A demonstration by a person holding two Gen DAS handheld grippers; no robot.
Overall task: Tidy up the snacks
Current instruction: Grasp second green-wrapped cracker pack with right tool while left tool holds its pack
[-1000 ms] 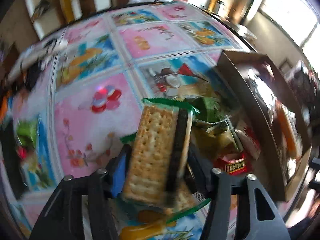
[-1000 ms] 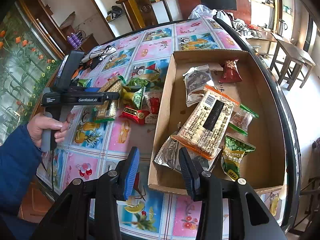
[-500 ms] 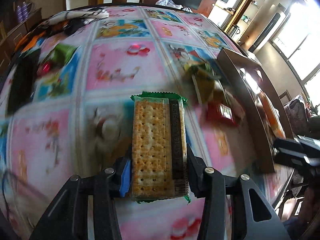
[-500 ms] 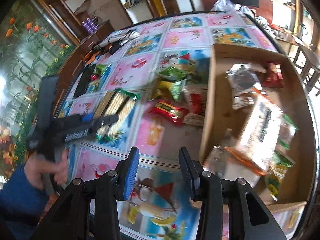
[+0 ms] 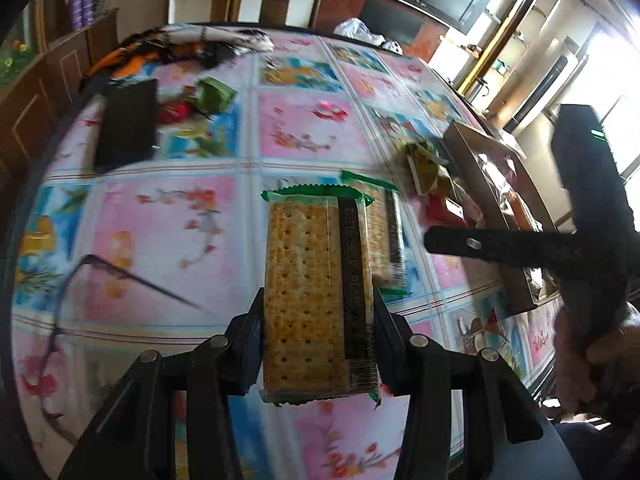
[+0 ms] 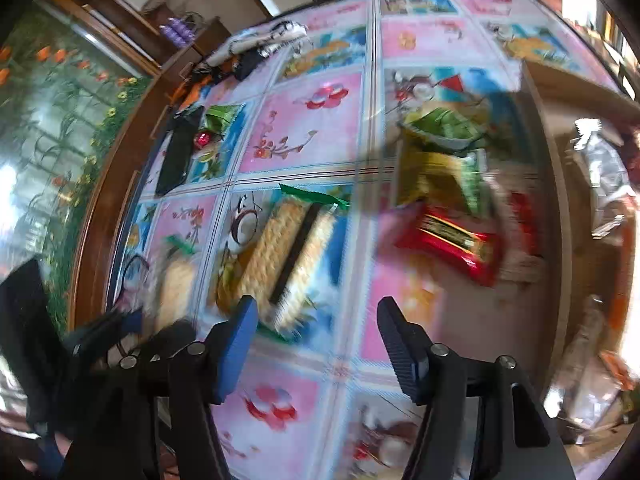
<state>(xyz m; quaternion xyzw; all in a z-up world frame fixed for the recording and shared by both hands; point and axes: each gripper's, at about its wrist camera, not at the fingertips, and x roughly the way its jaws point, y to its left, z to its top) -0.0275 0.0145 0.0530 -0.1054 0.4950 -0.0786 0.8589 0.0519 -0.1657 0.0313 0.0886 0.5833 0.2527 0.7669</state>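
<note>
Carried clear of the snack pile since a second ago, a cracker pack (image 5: 316,300) now hangs over open bench (image 5: 168,232), clenched by its long edges in the left hand-held gripper (image 5: 318,344). Left wrist view: a second cracker pack (image 5: 386,236) lies on the cloth just beyond it, loose snacks (image 5: 424,168) sit beside the box (image 5: 472,148) at right, and the other gripper's body crosses the right edge. Printing on the held pack's black stripe and the barcode digits are too blurred to read.

Right wrist view: the right hand-held gripper (image 6: 314,340) has swung from the box to the bench, its jaws just opened wide, nothing between them, above the lying cracker pack (image 6: 292,256). A red wrapper (image 6: 452,240) and green and yellow packets (image 6: 440,152) remain outside the box (image 6: 560,208), which already holds some bags. Sorting looks partway done; the red wrapper's gold lettering is illegible.
</note>
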